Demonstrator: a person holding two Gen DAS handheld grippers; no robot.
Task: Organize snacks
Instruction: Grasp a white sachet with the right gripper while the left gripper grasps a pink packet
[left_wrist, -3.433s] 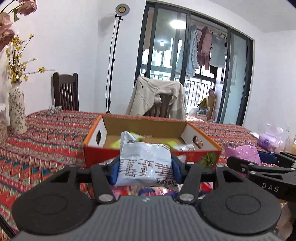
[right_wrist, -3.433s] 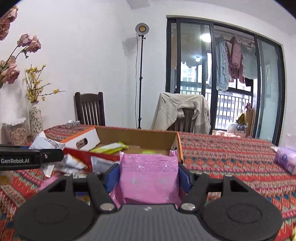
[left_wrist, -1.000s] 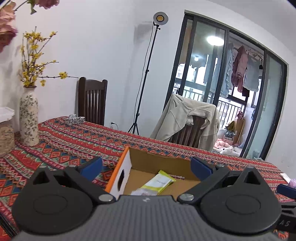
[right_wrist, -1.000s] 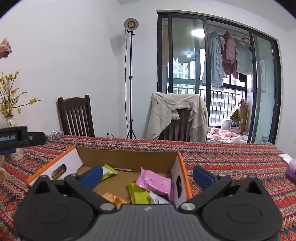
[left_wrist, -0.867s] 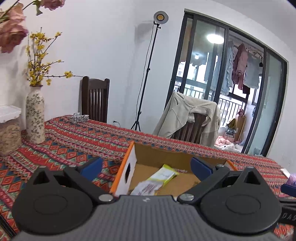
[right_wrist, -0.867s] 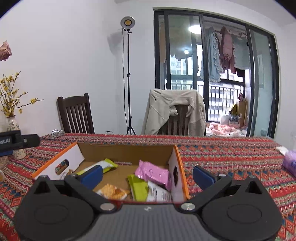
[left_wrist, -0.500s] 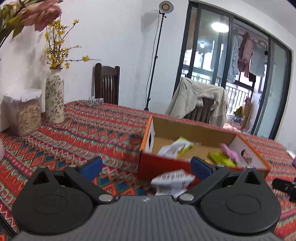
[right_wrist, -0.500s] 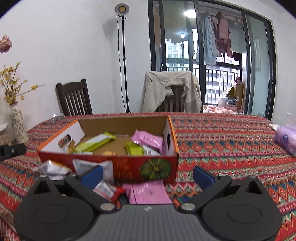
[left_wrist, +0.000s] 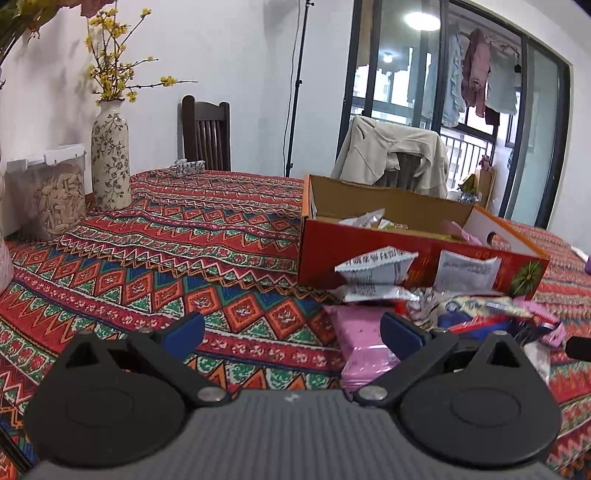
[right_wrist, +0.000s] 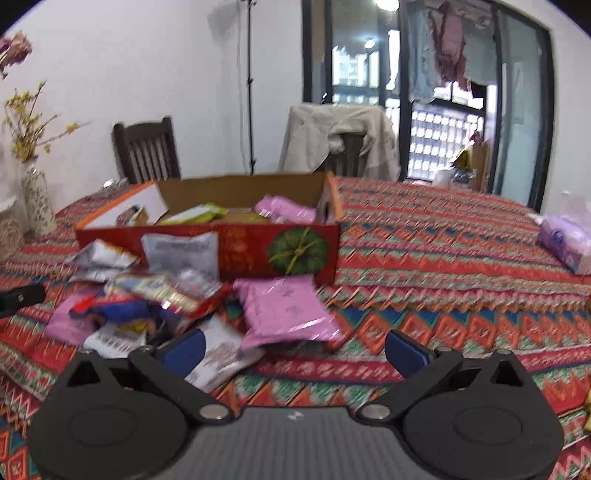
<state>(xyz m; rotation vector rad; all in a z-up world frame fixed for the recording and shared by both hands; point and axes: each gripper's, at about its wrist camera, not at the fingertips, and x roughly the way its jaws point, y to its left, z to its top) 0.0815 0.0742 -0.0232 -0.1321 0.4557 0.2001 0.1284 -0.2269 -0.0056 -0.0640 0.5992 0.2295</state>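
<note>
A table covered by a red patterned cloth (left_wrist: 155, 258) holds an open cardboard box (right_wrist: 240, 251) already containing several snack packets. More loose snacks (right_wrist: 147, 295) lie heaped on the cloth just in front of the box.

The left gripper (left_wrist: 291, 332) hovers low over the table with its jaws spread wide and empty; a pink packet (left_wrist: 360, 345) lies just ahead, towards its right finger. The right gripper (right_wrist: 293, 347) is also wide open and empty, with another pink packet (right_wrist: 284, 310) lying flat between its fingers and the box.

Judging by this, the next step is another pick. Each gripper should probably centre on one packet, come down level, and pinch an edge without catching neighbouring wrappers.
</note>
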